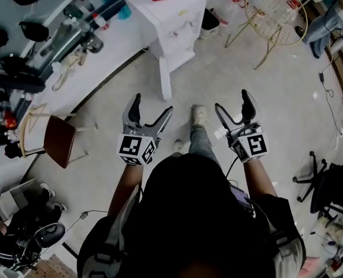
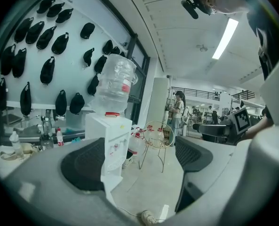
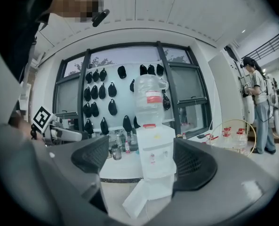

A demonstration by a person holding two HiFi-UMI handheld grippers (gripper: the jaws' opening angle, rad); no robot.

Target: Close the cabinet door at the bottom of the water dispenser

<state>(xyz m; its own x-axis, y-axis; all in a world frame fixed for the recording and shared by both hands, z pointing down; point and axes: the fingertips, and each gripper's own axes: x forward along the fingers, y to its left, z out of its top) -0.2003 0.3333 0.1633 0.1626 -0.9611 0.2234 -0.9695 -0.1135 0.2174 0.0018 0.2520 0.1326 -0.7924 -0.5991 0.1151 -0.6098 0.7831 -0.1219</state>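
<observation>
The person stands apart from the water dispenser [image 1: 172,17], its bottom cabinet door [image 1: 165,79] swung open, with left gripper [image 1: 153,105] and right gripper [image 1: 232,101] both released and empty, so I judge this the approach; next, one gripper must reach the door and push it shut.

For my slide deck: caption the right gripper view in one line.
Open right tool faces the white water dispenser, its bottom cabinet door swung open.
</observation>
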